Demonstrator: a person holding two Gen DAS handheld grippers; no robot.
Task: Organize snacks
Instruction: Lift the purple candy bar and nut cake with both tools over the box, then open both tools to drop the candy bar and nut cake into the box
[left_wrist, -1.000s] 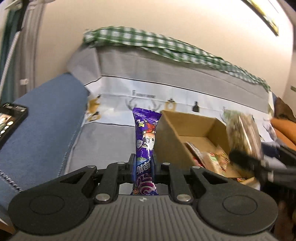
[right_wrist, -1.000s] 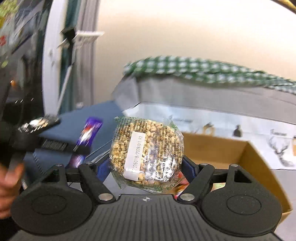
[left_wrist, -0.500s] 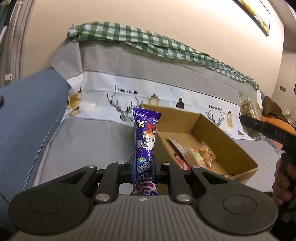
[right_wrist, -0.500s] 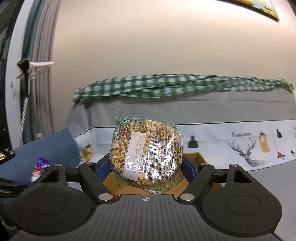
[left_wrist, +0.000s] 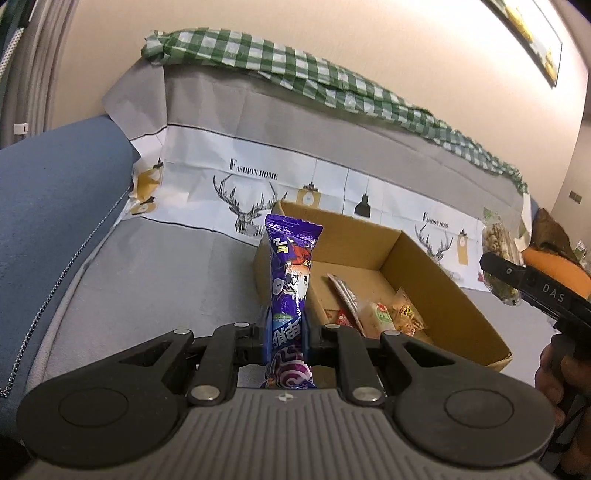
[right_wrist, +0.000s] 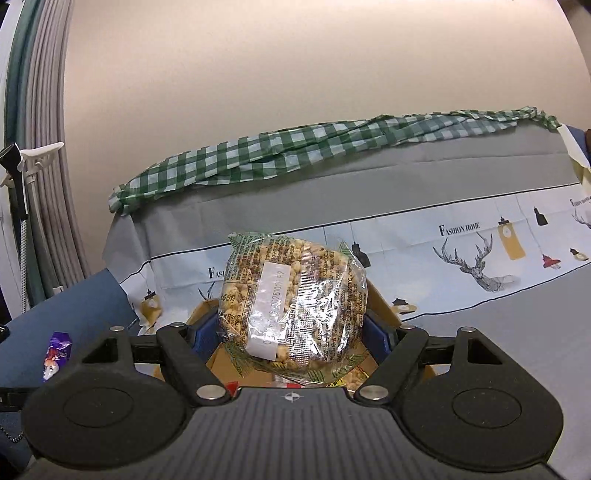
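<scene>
While both hands hold a tool each, two snacks are up in the air and one box waits below. Left gripper: jaws narrow, pinching one purple candy wrapper low down, so it stands upright between the fingers, top end free. Right gripper: jaws wide, clamped on one clear bag of puffed grain with a white date sticker; the blue pads press its two sides.

One cardboard box, open top, sits on the grey printed sofa cover. From the left camera the purple wrapper lines up with the box's near left corner. From the right camera the grain bag hides most of the box, only edges showing around it.

Inside the box: at least four small packets bunched at the near end (one silvery strip, one red, one pale with a green label, one orange-yellow); more could be hidden behind the gripper body, can't tell.

One green checked cloth lies bunched along the top of the sofa back. One blue cushion at the left end. One hand is visible at the right edge of the left view, gripping the other tool's handle.
</scene>
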